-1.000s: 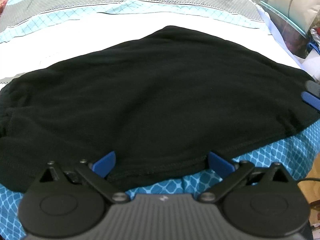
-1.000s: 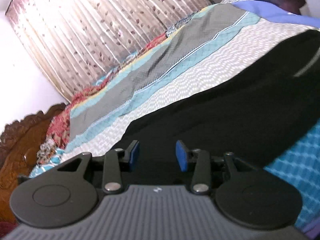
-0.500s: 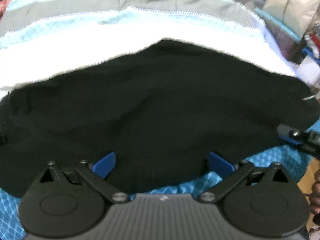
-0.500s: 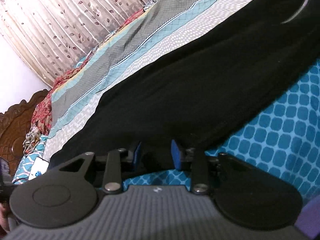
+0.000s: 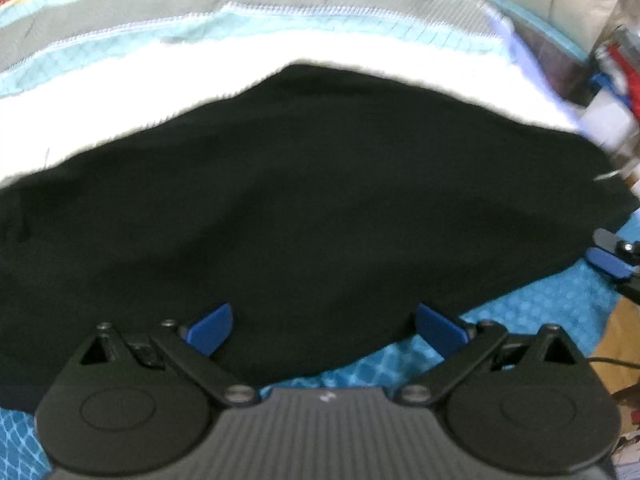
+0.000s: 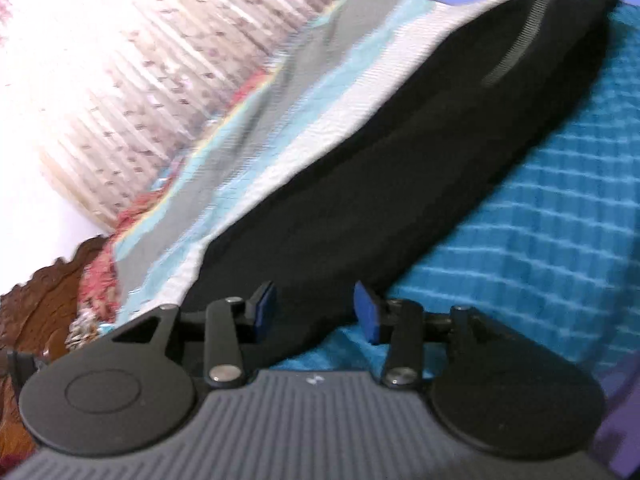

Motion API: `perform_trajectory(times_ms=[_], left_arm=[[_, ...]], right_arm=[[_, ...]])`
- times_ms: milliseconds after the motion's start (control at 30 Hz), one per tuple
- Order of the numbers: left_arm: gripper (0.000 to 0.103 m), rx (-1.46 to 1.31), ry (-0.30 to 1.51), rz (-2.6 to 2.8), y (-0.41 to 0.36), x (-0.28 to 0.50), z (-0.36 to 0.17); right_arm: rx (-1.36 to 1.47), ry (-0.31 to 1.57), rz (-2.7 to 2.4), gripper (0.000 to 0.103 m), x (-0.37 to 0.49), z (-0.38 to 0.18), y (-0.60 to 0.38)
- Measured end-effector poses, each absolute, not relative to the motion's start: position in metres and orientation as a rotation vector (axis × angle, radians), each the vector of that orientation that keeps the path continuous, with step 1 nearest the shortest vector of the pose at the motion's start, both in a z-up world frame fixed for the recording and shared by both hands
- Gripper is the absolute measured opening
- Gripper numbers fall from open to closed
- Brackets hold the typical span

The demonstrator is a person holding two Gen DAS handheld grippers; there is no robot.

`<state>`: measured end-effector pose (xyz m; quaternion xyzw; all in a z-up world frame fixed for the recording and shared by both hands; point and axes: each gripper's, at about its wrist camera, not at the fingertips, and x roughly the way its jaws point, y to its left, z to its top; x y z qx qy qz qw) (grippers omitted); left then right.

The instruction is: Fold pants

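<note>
while the black pants lie spread flat across the patterned bedspread, both grippers have drawn in to the garment's near edge. the left gripper stands wide open, its blue pads straddling the hem without pressing it; compared with a second ago it sits in much the same place, though the hem between its fingers now looks flatter and less bunched. the right gripper has changed more. a second ago it looked along the bed towards the curtain from higher up; it now sits low at the corner of the pants, rolled over so the bed slants across its view. its jaws narrowed half a second ago and have just been opening again, so they now stand partly open with the black cloth running between the pads, which do not seem to pinch it. in the left view the same gripper shows at the right border, just off the fabric's edge over the blue bedspread.

my reading is that neither tool has a hold yet, and the fold proper has not begun. the brief narrowing and reopening looks like a grip that missed or was reconsidered, so the right corner likely needs a fresh bite before both edges can be lifted together.
</note>
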<state>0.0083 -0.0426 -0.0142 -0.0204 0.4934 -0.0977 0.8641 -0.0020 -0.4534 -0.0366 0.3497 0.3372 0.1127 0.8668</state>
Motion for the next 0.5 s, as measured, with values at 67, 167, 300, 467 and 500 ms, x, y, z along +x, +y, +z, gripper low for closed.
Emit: perform_trajectory(times_ms=[67,167,300,467,500], left_arm=[[0.101,-0.023,1.035,-0.194,-0.043,0.010,-0.018],[0.101,-0.023,1.034,-0.198,-0.044,0.009,-0.014],[0.101,-0.097,1.009,-0.218,-0.035,0.009,0.001],[0.101,-0.095,0.957,-0.238,-0.038,0.008,0.017],[0.101,-0.098,0.956,-0.244,-0.039,0.007,0.019]], right_arm=[[0.796,0.701,0.240,0.044,-0.002,-0.044,-0.457],[0.814,0.692,0.248,0.044,-0.002,-0.045,-0.456],[0.848,0.619,0.239,0.047,-0.012,-0.037,-0.473],[0.870,0.526,0.109,0.049,-0.023,-0.030,-0.513],[0.877,0.510,0.076,0.050,-0.025,-0.029,-0.521]])
